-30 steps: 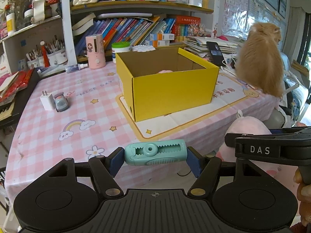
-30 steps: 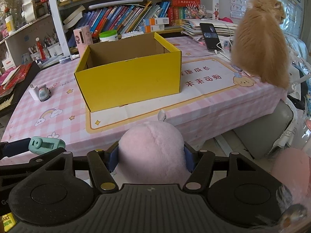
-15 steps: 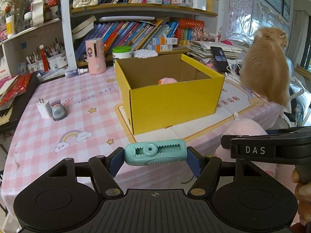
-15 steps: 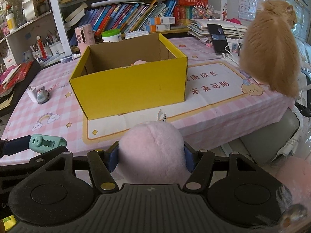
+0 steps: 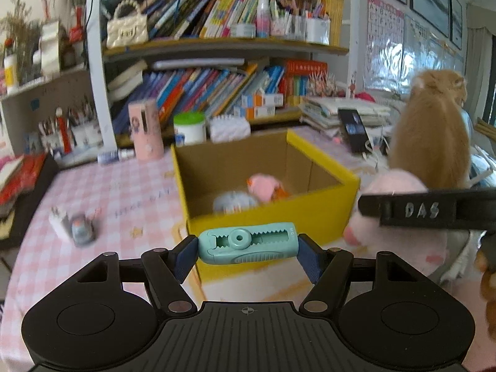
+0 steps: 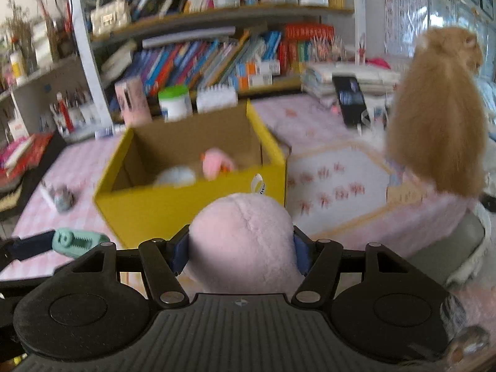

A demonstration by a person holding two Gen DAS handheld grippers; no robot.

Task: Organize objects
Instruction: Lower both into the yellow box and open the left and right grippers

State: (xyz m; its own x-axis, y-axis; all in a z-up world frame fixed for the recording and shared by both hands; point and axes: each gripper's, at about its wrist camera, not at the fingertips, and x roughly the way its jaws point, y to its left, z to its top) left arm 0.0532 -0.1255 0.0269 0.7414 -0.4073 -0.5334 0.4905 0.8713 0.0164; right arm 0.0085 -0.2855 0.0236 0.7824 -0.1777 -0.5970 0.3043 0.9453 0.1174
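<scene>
My left gripper (image 5: 248,249) is shut on a teal correction-tape dispenser (image 5: 248,243), held crosswise just in front of the yellow cardboard box (image 5: 325,204). My right gripper (image 6: 237,248) is shut on a pink plush toy (image 6: 241,241), close to the box's (image 6: 173,210) near wall. That plush (image 5: 393,186) and the right gripper's arm show at the right of the left wrist view. Inside the open box lie a small pink toy (image 5: 262,186) and a pale blue-grey round toy (image 5: 232,203). The dispenser (image 6: 76,240) shows at the left of the right wrist view.
The box stands on a pink checked tablecloth (image 5: 102,192). A white plug and a small grey toy car (image 5: 82,232) sit at the left. An orange cat (image 6: 434,111) sits at the table's right edge beside a phone (image 6: 350,99). Bookshelves, a pink cylinder (image 5: 145,130) and a green-lidded tub (image 5: 189,127) stand behind.
Both grippers have moved forward and up towards the box with their objects still held. The box now looms closer and its inside, with two toys, has come into view.
</scene>
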